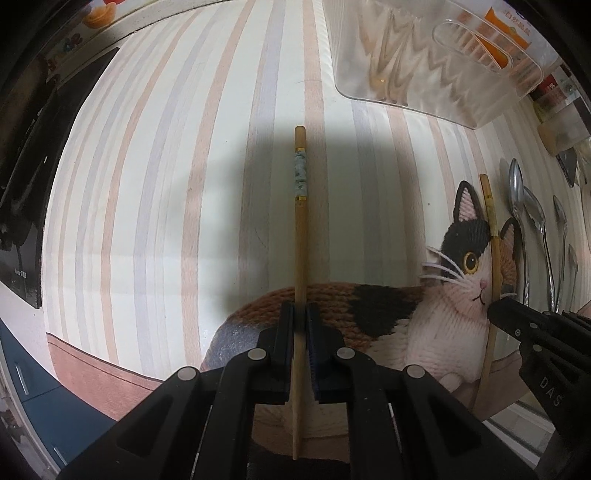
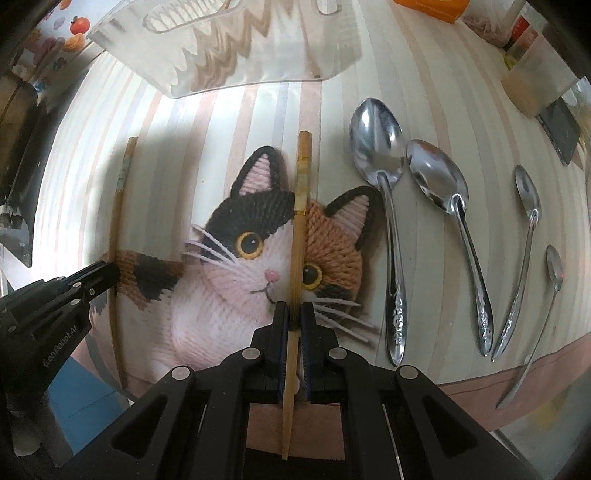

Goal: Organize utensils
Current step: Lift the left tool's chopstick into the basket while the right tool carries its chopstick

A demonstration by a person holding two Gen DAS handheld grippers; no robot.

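My left gripper [image 1: 301, 314] is shut on a wooden chopstick [image 1: 300, 229] with a grey-green band, held along the striped tablecloth. My right gripper [image 2: 294, 314] is shut on a second wooden chopstick [image 2: 300, 221] over the cat picture. Each gripper shows in the other view: the right one [image 1: 495, 312] at the right edge, the left one [image 2: 110, 273] at the left edge with its chopstick [image 2: 117, 221]. Two large metal spoons [image 2: 391, 206] [image 2: 454, 221] and two small spoons [image 2: 524, 240] [image 2: 546, 295] lie right of the cat. A clear plastic organizer tray [image 2: 236, 48] stands at the back.
The tray also shows at the upper right in the left wrist view [image 1: 424, 55]. An orange box [image 2: 432, 7] and jars [image 2: 535, 74] stand at the back right. A dark object [image 1: 22, 166] lies off the table's left side. The table's front edge [image 2: 480, 384] runs close below the spoons.
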